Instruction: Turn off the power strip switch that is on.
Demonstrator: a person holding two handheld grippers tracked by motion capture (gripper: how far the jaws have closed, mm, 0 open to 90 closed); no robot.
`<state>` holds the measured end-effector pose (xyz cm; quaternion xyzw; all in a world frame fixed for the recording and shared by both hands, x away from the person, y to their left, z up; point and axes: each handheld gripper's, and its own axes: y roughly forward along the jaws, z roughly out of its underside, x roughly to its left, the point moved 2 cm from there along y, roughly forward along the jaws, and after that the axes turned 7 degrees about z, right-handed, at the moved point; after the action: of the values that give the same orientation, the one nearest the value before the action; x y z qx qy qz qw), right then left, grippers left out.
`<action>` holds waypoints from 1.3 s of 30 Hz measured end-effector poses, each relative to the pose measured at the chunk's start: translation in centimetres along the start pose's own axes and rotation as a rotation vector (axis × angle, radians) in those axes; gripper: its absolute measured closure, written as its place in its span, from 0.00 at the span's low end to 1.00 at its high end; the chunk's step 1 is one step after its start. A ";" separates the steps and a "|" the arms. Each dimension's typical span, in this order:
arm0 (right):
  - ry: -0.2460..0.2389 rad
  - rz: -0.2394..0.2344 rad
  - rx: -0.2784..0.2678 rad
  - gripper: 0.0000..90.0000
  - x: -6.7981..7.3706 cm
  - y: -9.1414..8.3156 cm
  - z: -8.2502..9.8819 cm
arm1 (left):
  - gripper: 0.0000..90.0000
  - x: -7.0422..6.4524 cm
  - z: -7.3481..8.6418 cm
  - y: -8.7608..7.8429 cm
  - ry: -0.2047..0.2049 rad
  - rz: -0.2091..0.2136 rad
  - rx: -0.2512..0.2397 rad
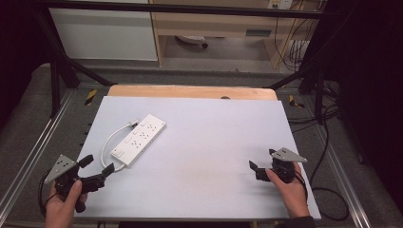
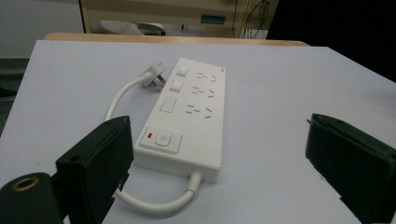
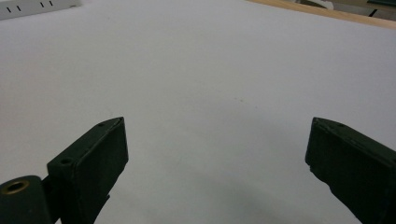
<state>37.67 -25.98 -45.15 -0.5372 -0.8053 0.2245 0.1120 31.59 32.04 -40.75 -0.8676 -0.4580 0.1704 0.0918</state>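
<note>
- A white rectangular plastic power strip [image 1: 139, 139] lies flat on the pale grey worktop [image 1: 214, 161], in the left half, set diagonally with its switch end toward the near-left corner.
- In the left gripper view, the power strip [image 2: 187, 116] shows one large button with a red indicator at its near end, a row of smaller switches along one side, and several socket groups along the other.
- A short white cable [image 1: 110, 142] leaves the near end of the strip, loops out to the left, and ends in a white plug [image 1: 133, 124] lying just beside the strip's far left edge.
- The left hand-held gripper [image 1: 97, 166] is held at the near-left corner of the worktop, jaws spread, holding nothing. Its tips sit near the switch end of the strip; the views do not settle whether one touches the cable.
- The right hand-held gripper [image 1: 262, 160] is held at the near-right area of the worktop, jaws spread over bare surface, holding nothing, well apart from the strip.
- A light wooden edge [image 1: 190, 91] shows beyond the far side of the worktop.
</note>
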 end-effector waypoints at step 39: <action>-0.037 -0.035 -0.024 0.06 1.4 -0.4 -0.5 | 0.08 -0.9 -4.6 0.1 0.004 -0.003 -0.048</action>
<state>37.00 -24.69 -44.64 -0.5200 -0.8192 0.2228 0.0944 32.96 31.22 -36.39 -0.8692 -0.4630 0.1576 0.0719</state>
